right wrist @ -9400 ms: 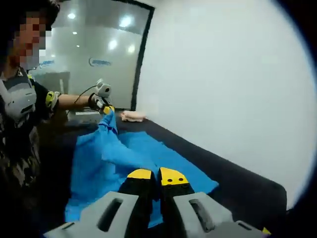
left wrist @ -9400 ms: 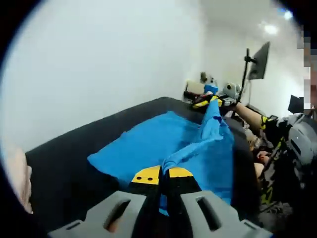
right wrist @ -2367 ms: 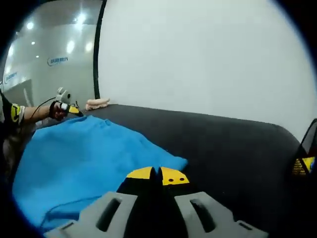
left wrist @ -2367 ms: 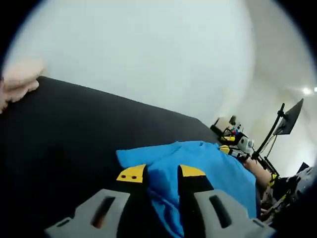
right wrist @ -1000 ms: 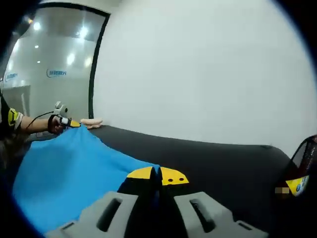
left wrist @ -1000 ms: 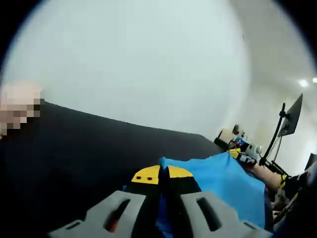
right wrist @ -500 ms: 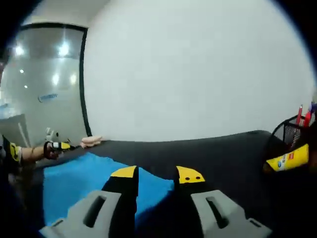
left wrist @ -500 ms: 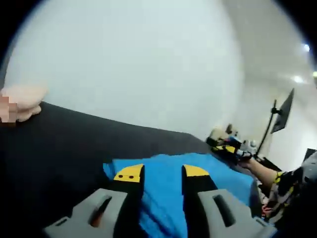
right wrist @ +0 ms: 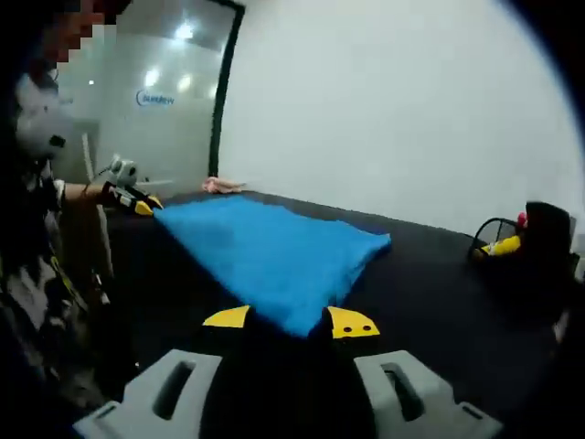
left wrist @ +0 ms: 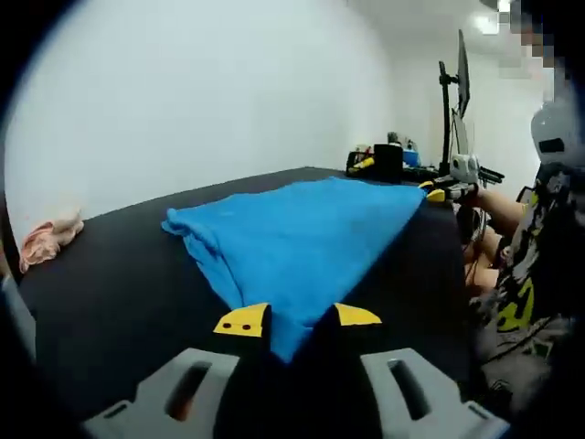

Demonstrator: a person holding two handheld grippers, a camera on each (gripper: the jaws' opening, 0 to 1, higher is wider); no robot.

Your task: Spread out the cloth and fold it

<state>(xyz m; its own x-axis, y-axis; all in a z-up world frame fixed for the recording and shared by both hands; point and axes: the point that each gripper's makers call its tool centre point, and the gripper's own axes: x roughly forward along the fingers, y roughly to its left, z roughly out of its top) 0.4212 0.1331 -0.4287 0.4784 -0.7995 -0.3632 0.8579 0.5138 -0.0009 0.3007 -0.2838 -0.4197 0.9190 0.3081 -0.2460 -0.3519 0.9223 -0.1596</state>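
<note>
Since earlier: both tongs held corners of the cloth pinched a second ago; they have let go and drawn back toward the near edge, and the cloth lies flat.
Left tongs: the left gripper has its yellow-tipped jaws parted, holding nothing, with the nearest corner of the cloth lying just in front of the gap between them. In the right gripper view it shows at the far left, hovering beside the cloth's other near corner.
Right tongs: the right gripper is likewise spread and empty, a cloth corner just ahead of it. In the left gripper view it sits at the cloth's far corner, at the end of a person's forearm.
Cloth: the bright blue fabric cloth is spread over the black table top, mostly smooth, with a rumpled, doubled-over ridge along one far corner.
Around it: a crumpled pink rag lies well apart near the white wall; a black mesh pen holder stands off to the other side.
Stage: spreading looks done; folding is not begun.
Risk: pinching only the top layer, or uneven corners, would skew the fold; the rumpled ridge could get trapped inside it.
</note>
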